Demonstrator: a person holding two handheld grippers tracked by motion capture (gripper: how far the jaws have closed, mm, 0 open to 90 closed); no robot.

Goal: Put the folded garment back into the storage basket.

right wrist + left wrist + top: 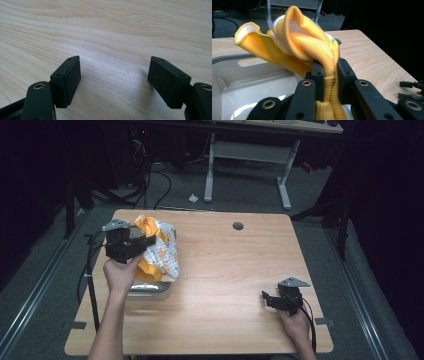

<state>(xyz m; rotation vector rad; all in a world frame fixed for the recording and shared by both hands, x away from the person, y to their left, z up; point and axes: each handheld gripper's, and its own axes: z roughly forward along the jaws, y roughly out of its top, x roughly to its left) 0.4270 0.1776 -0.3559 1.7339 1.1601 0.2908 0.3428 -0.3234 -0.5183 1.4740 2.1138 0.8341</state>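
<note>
Now the yellow garment is pinched by its ribbed cuff in the left gripper and held up directly over the white tub at the counter's left, while the right gripper is rested well apart, jaws spread and empty.

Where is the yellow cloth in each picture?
High view: yellow garment at the table's left, held above the white tub.
Left gripper view: centre, its ribbed edge clamped by the left gripper.
Right gripper view: not in it.
Shared landmark: the wooden table.
</note>
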